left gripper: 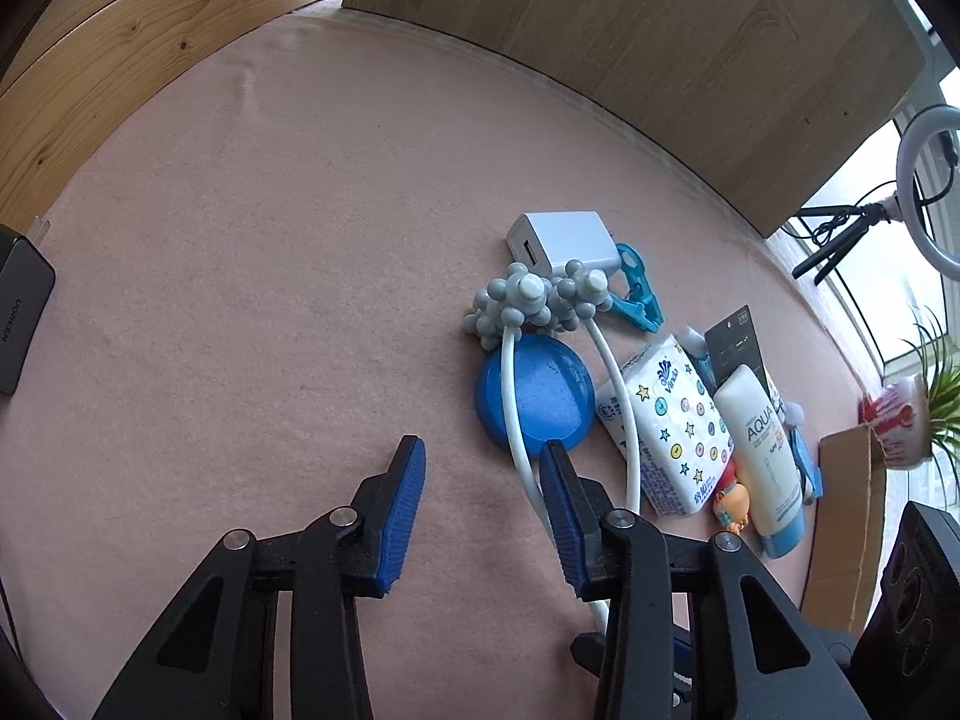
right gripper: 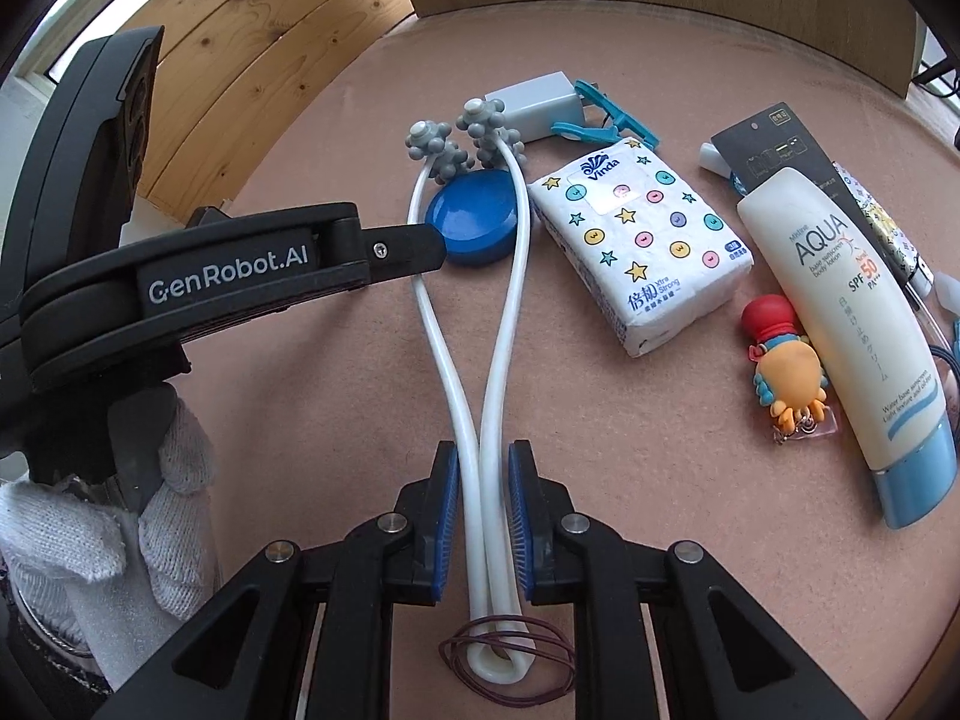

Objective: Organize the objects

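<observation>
Looking down the left wrist view, the left gripper [left gripper: 480, 450] hangs over the pink bench [left gripper: 240, 270], jaws partly open with nothing between the blue pads; one white arm of the massager [left gripper: 516, 420] runs just beside the right-hand pad, and whether they touch I cannot tell. No earlier frame to compare, so that is all on those jaws. Beyond them the massager's grey knobbly heads sit against a white charger [left gripper: 564, 240], with a blue clip [left gripper: 636, 294] just beside it toward the far edge. A blue round lid [left gripper: 540, 396] lies under the massager's arm, and next along toward the right edge come a tissue pack [left gripper: 666, 414] and a sunscreen tube [left gripper: 762, 450]. A dark box [left gripper: 18, 312] sits at the left edge.

Over to the right wrist view: the right gripper [right gripper: 483, 516] is clamped on the massager [right gripper: 498, 360], both white arms squeezed together between the pads near the looped end, which lies at the near edge inside a thin brown rubber band [right gripper: 510, 654]. The left gripper [right gripper: 414, 246] reaches in from the left, held by a white-gloved hand [right gripper: 150, 504], its tip over the blue round lid [right gripper: 480, 222]. A crab keychain [right gripper: 780, 366] lies touching the sunscreen tube [right gripper: 852, 330], right of the tissue pack [right gripper: 642, 240].
</observation>
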Motion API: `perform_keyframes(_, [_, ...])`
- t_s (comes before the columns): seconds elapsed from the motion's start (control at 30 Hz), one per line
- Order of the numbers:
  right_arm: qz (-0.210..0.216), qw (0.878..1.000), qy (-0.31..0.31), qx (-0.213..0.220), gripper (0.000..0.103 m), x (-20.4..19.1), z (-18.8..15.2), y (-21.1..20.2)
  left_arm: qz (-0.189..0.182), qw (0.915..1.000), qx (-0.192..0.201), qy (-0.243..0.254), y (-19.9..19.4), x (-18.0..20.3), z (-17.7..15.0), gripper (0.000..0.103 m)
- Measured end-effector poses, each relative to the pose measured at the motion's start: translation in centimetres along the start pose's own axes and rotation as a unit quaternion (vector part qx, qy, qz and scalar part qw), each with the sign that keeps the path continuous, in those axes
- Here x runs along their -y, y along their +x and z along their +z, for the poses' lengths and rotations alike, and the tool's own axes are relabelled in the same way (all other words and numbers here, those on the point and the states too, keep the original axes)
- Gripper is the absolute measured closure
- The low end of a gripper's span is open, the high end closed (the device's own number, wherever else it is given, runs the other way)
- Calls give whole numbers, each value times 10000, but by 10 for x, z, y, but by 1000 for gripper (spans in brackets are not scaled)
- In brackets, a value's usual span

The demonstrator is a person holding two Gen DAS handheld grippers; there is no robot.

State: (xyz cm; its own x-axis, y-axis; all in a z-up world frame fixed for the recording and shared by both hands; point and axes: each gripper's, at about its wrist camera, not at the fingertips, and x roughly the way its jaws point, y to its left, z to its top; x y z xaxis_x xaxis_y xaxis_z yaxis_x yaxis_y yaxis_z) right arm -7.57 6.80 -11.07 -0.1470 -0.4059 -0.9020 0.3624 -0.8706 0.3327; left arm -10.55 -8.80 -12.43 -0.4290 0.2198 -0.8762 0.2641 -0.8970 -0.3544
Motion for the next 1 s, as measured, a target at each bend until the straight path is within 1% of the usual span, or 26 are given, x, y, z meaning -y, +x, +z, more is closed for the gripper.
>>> perform_keyframes(0.03, [-3,10000,-9,0,88,0,0,0,-4,10000,-4,47,2,3,0,67])
perform_keyframes(0.07, [-10,10000,-25,0,88,-1,0,1,-12,10000,-2,87,3,5,1,74])
perform_keyframes(0.17, [-58,10000,-71,17,90,-4,1,2,-43,9997,51,240,6,14,2,86])
perform_keyframes(0.23, [-126,9998,-118,67,90,-8,1,2,-38,9995,86,316,7,19,4,90])
perform_keyframes(0.43, [-169,9996,-157,190,91,-13,2,0,-236,9996,82,159,6,18,14,92])
perform_keyframes(0.53, [-172,9993,-175,278,91,-15,3,-4,-273,9991,247,215,-8,19,17,92])
perform_keyframes(0.7, [-305,9969,-358,635,91,-28,10,-20,-313,9972,580,349,-33,32,31,94])
perform_keyframes(0.8, [-254,9961,-331,779,91,-30,13,-29,-351,9956,738,457,-51,40,39,95])
perform_keyframes(0.9, [-221,9954,-255,895,91,-28,15,-39,-389,9942,857,516,-67,47,44,97])
perform_keyframes(1.0, [-242,9945,-188,998,91,-27,18,-49,-413,9928,911,655,-72,62,46,98])
